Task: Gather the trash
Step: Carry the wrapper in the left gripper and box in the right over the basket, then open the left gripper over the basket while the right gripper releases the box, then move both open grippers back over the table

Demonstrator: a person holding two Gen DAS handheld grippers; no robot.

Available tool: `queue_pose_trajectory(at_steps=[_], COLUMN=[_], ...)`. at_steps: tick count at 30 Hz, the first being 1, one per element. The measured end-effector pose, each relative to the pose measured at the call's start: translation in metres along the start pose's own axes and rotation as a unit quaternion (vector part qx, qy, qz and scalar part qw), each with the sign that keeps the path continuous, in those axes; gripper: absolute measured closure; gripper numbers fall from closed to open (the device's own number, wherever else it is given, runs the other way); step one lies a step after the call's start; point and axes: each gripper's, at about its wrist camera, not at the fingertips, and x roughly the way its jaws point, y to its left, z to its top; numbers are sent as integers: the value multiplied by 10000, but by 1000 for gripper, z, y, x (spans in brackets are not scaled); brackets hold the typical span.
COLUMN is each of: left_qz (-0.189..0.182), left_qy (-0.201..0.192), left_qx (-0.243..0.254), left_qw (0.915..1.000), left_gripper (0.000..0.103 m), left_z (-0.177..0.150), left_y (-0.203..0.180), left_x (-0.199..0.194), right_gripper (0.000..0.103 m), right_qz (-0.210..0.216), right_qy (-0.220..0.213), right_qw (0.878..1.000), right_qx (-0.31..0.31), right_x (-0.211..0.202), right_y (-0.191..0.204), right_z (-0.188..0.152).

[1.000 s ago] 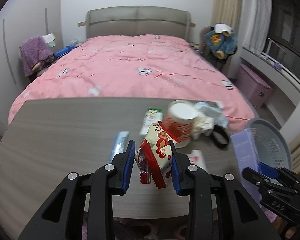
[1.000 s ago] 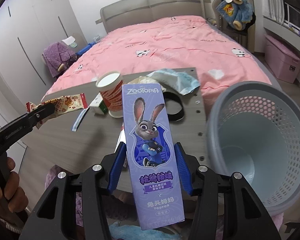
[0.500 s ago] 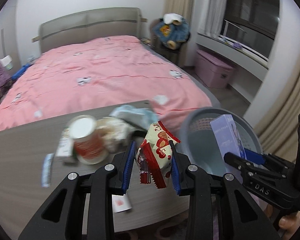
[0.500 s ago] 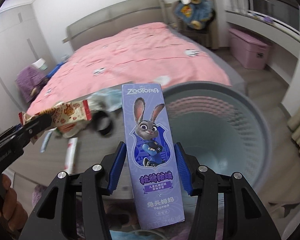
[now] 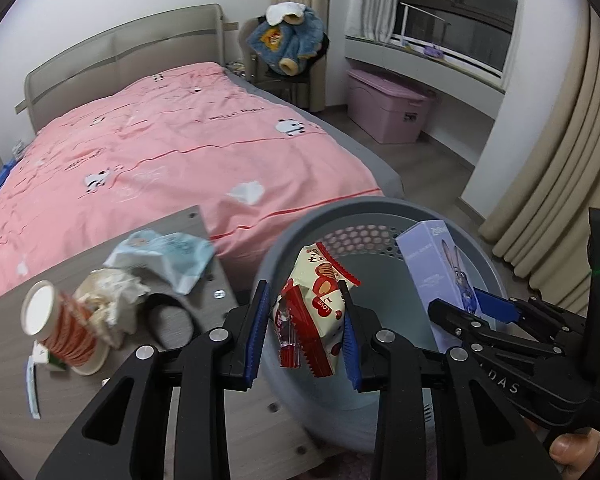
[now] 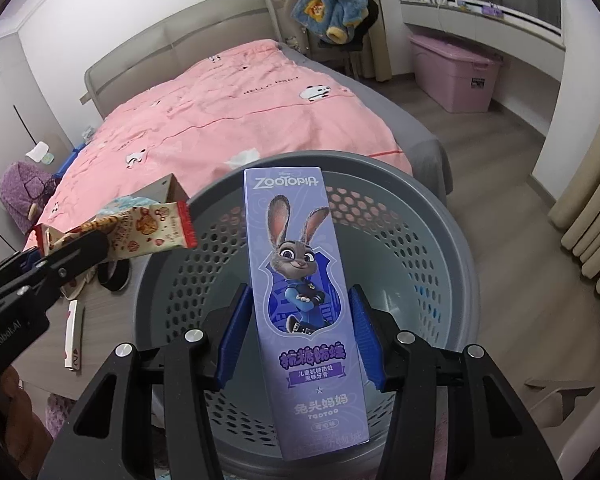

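Over the grey basket (image 5: 296,236) beside the bench (image 5: 4,360), the left gripper (image 5: 306,334) clamps its jaws on a snack wrapper (image 5: 314,312) and the right gripper (image 6: 298,338) grips a purple toothpaste box (image 6: 300,280), both positioned above the opening, apparently for dropping in.

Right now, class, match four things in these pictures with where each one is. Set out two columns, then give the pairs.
Things:
1. snack packet
2. purple box
3. paper cup
4. blue plush toy

Places:
A. on the chair by the bed
B. in the right gripper
C. lying on the table
D. in the left gripper

Pairs: 1-D, 2-B, 3-C, 4-A
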Motion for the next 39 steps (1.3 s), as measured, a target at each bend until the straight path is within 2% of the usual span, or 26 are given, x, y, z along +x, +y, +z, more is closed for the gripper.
queue_pose_trajectory(at_steps=[10,15,17,19,20,24,39], left_qz=[35,47,63,100,126,266,338], left_qy=[188,231,215,192,185,153,130], left_qx=[122,105,81,45,37,40,-88], left_qw=[9997,9997,9997,9998,9997,9995,9993], left_gripper=[70,61,54,51,50,48,42], left_z=[3,2,2,2,2,0,-6], left_y=[-14,-15,-15,-12,-12,-9,0], left_x=[21,21,20,18,18,16,5], right_gripper=[54,52,48,41,41,41,41], right_qz=[37,90,101,103,106,99,12], right_qy=[92,94,46,7,0,15,-32], right_qw=[9999,9998,9998,9998,9998,9998,9999], right_qx=[72,123,161,186,191,167,167], right_x=[10,11,9,8,7,8,1], right_y=[-13,-14,-15,-15,-15,-13,-7], right_z=[-3,0,1,0,0,-1,-11])
